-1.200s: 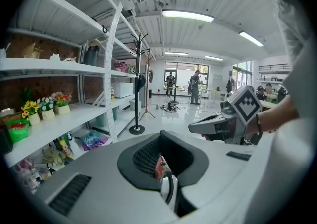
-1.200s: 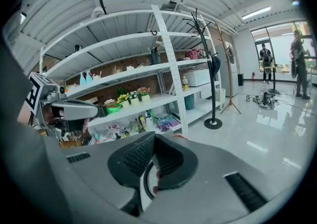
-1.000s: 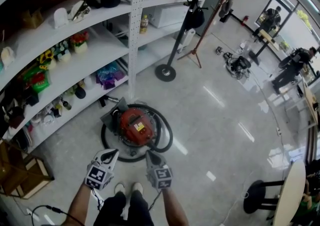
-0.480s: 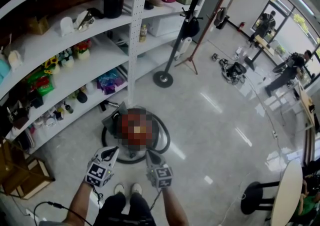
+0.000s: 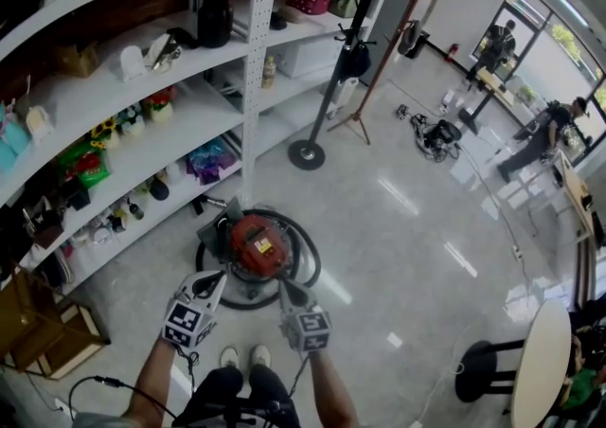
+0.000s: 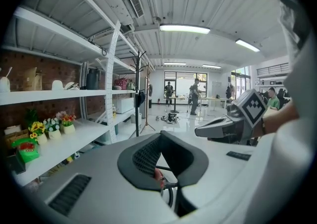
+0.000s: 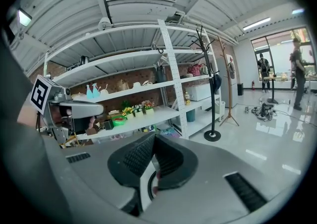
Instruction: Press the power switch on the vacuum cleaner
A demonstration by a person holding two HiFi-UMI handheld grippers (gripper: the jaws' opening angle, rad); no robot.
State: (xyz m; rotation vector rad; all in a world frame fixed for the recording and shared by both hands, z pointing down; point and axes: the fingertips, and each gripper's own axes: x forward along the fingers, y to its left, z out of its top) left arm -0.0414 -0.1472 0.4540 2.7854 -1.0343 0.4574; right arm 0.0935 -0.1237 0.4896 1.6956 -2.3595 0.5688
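The vacuum cleaner [image 5: 257,244] is a red round canister on the floor, ringed by its black hose [image 5: 308,260], in the head view's lower middle. Both grippers hang above its near side. My left gripper [image 5: 218,277] points at the canister's near left edge, jaws together and empty. My right gripper [image 5: 283,290] points at its near right edge, also closed on nothing. In the left gripper view the black pads [image 6: 148,156] meet at the tip of the left gripper [image 6: 161,136], and a sliver of red shows through the gap below. The right gripper [image 7: 153,139] looks the same in its own view.
White shelving [image 5: 142,133] full of small items runs along the left, close behind the vacuum. A coat stand's round base [image 5: 306,153] sits beyond. A wooden crate [image 5: 38,331] and a floor cable [image 5: 95,383] lie at lower left. A round table [image 5: 544,360] and stool [image 5: 483,365] stand at lower right. People [image 5: 549,133] are far off.
The head view has shifted slightly, so the vacuum sits a little higher in frame. Both grippers keep the same place over its near edge, still closed.
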